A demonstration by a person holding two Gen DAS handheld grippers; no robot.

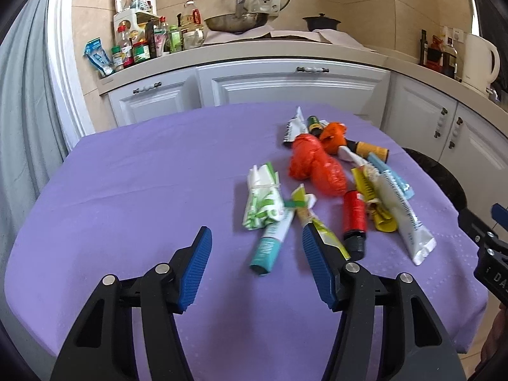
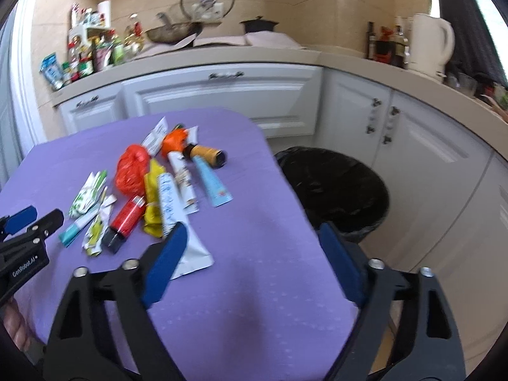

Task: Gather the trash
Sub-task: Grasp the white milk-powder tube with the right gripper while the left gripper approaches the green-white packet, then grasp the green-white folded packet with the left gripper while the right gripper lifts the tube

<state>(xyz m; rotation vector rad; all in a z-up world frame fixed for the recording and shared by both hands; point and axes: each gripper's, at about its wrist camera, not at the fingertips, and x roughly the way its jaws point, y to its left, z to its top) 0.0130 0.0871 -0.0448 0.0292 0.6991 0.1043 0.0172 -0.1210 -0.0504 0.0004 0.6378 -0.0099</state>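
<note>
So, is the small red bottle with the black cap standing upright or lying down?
Lying down. The small red bottle with the black cap rests on its side on the purple tablecloth, cap toward the camera.

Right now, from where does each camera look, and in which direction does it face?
Left wrist: sits on the left tool, looks down across the purple table at the trash pile; the right tool enters at the right edge.
Right wrist: sits on the right tool, faces the table corner and black bin; the left tool shows at left.
Shared: red bottle, counter, kettle.
</note>
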